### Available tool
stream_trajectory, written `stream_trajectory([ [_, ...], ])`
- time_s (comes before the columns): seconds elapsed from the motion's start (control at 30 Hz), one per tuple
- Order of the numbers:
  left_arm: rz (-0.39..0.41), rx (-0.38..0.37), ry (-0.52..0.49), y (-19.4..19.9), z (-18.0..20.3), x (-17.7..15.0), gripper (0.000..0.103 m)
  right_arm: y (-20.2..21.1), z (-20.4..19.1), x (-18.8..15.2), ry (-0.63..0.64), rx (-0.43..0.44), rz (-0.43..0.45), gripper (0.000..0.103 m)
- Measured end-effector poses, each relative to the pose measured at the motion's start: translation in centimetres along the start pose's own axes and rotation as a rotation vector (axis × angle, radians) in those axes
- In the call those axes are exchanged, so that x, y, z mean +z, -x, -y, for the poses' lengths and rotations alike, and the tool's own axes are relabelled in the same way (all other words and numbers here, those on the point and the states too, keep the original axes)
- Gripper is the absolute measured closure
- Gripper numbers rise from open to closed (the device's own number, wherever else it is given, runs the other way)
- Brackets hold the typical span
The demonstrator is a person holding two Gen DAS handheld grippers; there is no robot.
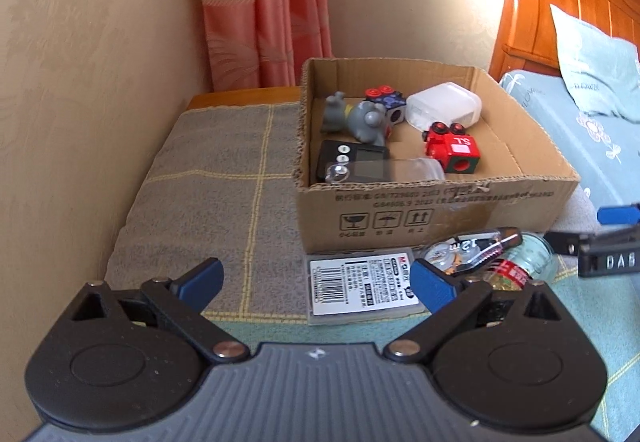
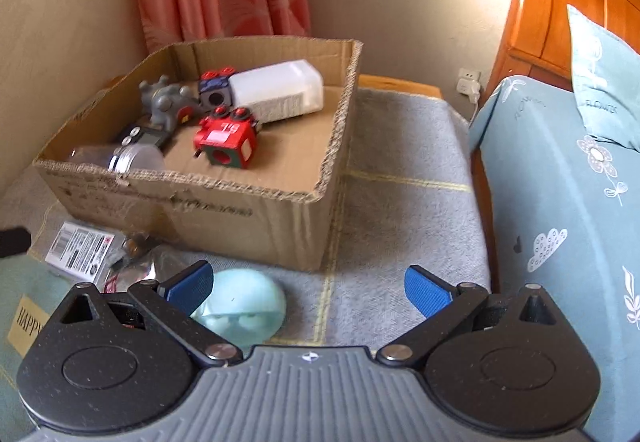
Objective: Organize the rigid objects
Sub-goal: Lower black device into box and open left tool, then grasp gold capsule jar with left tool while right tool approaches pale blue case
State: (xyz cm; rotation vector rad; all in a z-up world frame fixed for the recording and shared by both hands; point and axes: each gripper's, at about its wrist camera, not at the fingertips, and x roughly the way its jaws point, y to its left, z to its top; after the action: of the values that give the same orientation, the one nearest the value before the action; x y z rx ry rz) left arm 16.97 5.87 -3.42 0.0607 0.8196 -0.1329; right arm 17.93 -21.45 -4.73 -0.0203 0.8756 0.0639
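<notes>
An open cardboard box (image 1: 440, 210) (image 2: 248, 218) stands on a grey cloth. It holds a red toy cube (image 1: 454, 152) (image 2: 226, 144), a blue cube (image 1: 386, 102), a grey figure (image 1: 356, 118) (image 2: 168, 102), a white case (image 1: 444, 106) (image 2: 280, 92), a black device (image 1: 352, 158) and a clear jar (image 1: 404, 170) (image 2: 132, 158). In front lie a flat grey labelled case (image 1: 360, 288) (image 2: 80, 248), a correction tape (image 1: 468, 248), a glass jar (image 1: 524, 260) and a pale green round toy (image 2: 244, 306). My left gripper (image 1: 316, 282) is open above the labelled case. My right gripper (image 2: 308, 288) is open beside the green toy.
A wall (image 1: 80, 82) runs along the left, with a pink curtain (image 1: 264, 2) behind the box. A wooden bed headboard (image 2: 568, 2) and blue bedding (image 2: 560, 182) stand at the right. The right gripper shows at the edge of the left wrist view (image 1: 608, 242).
</notes>
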Motion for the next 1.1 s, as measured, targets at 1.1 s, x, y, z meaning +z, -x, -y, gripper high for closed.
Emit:
stream_trajectory([
  [1.1,-0.040,-0.131,-0.089,-0.3,3.7,-0.2,0.004,-1.7,0.7,-3.5,0.058,0.013,-0.074,0.000],
])
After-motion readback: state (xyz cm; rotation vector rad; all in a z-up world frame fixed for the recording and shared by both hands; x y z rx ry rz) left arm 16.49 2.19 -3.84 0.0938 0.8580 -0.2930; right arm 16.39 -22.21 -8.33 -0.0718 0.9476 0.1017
